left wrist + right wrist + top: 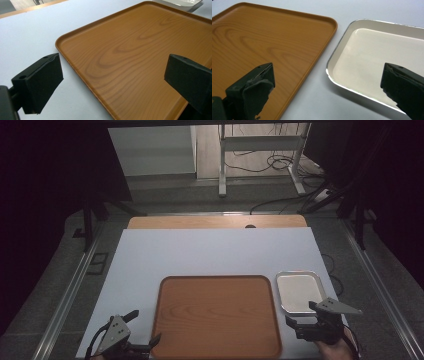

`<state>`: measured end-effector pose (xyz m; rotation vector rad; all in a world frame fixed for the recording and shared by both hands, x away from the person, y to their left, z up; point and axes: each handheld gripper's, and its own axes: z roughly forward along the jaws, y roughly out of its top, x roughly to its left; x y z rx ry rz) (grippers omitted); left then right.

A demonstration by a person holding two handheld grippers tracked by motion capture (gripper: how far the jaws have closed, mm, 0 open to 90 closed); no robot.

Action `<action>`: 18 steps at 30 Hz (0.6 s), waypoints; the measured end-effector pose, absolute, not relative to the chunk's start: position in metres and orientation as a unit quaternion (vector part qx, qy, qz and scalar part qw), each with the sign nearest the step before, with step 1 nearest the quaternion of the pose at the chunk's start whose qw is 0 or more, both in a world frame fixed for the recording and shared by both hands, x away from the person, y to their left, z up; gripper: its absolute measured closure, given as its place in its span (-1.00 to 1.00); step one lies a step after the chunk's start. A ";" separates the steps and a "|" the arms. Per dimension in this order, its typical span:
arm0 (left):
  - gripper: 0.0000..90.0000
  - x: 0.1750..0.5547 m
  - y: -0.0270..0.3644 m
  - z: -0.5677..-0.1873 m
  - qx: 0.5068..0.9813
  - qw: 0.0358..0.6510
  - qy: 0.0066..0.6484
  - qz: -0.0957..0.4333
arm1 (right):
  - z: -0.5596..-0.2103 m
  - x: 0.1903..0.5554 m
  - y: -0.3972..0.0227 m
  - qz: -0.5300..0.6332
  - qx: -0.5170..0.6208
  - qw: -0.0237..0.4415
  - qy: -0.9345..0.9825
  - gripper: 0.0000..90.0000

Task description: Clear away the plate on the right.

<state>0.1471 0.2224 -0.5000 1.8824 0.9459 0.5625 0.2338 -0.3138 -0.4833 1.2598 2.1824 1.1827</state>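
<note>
Smooth rounded-corner wooden tray (217, 315), empty

No text, label, brand, number or sign can be read anywhere in these pictures. The wooden tray (217, 315) bears only its grain pattern, the metal tray (300, 291) has a plain pale inside, and the white worktop (210, 252) is unmarked. The grey plates on the grippers carry only small holes, no lettering.
</note>
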 end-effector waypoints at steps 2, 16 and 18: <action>-0.96 0.147 0.222 -0.500 0.766 0.462 0.384 0.229 | -0.484 0.237 -0.315 0.417 0.445 0.182 0.771 -1.00; -0.96 0.148 0.223 -0.500 0.765 0.462 0.386 0.228 | -0.484 0.260 -0.328 0.416 0.458 0.192 0.762 -0.98; -0.96 0.148 0.223 -0.500 0.765 0.463 0.386 0.228 | -0.484 0.263 -0.331 0.417 0.462 0.193 0.759 -0.98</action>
